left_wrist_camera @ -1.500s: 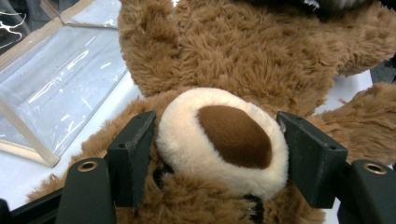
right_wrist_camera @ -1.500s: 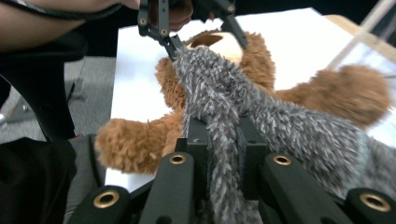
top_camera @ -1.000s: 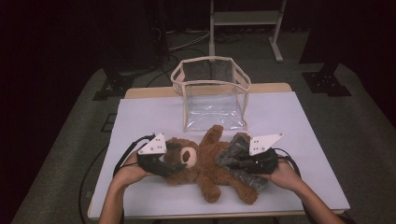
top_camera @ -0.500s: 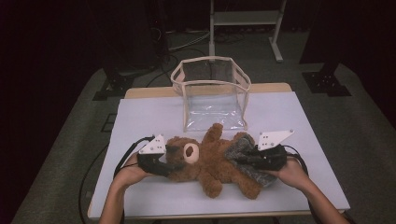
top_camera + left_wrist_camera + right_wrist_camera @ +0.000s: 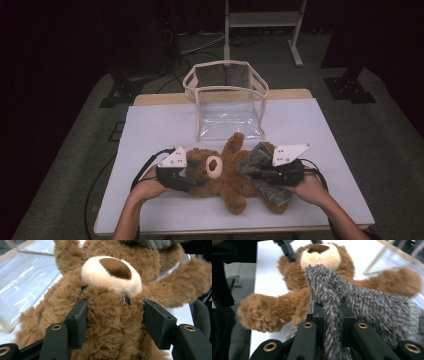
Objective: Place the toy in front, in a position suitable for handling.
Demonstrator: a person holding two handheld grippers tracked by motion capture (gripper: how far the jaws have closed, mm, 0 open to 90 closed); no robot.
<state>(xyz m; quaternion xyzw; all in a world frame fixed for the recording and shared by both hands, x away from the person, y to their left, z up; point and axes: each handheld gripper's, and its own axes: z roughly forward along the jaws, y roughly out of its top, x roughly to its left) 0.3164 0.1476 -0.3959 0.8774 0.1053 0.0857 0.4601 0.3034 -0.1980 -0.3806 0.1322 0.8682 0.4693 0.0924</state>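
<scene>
A brown teddy bear (image 5: pixel 220 175) lies on its back on the white table (image 5: pixel 160 125), head to the left. A grey fuzzy cloth (image 5: pixel 260 167) lies over its body. My left gripper (image 5: pixel 192 175) comes in from the left. Its jaws have just been closing, and in the left gripper view the pads (image 5: pixel 80 322) press into the fur on both sides of the bear's head (image 5: pixel 112 272). My right gripper (image 5: pixel 250 172) is shut on a fold of the grey cloth (image 5: pixel 367 302), pinched between its jaws (image 5: pixel 332 312), with the bear's muzzle (image 5: pixel 319 255) beyond.
A clear plastic bag (image 5: pixel 227 100) with a beige rim stands open just behind the bear, mid-table. Cables trail from both grippers toward the front edge. A metal stand (image 5: pixel 260 20) is on the floor beyond the table.
The left gripper has slid right onto the bear's head and its jaws have narrowed around it. The right gripper has stayed put, still holding the grey cloth.
</scene>
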